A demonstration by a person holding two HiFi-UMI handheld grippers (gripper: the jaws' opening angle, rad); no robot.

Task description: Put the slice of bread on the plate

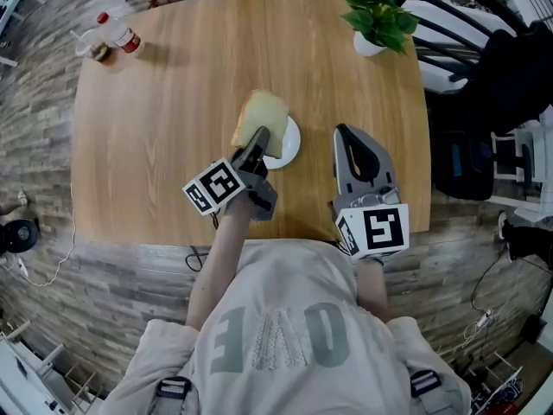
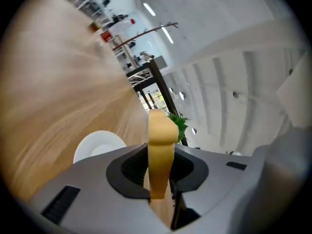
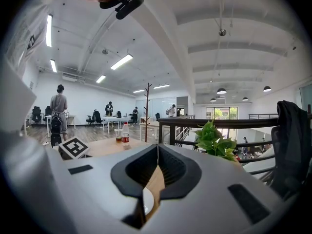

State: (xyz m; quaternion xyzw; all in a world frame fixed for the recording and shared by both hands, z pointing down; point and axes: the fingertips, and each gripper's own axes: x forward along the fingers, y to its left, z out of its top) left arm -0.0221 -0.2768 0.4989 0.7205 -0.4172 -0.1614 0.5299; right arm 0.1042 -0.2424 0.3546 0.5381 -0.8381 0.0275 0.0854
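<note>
Bread, a pale yellow tan-crusted slice (image 1: 262,118), is pinched edgewise by the left gripper (image 1: 257,145) over the small round white plate (image 1: 292,143), with release judged outstanding; the right gripper (image 1: 349,138) is pressed together on nothing.

l tongs (image 1: 259,139) clamped on bread slice (image 1: 262,115); r tongs (image 1: 346,135) shut, empty.
</note>
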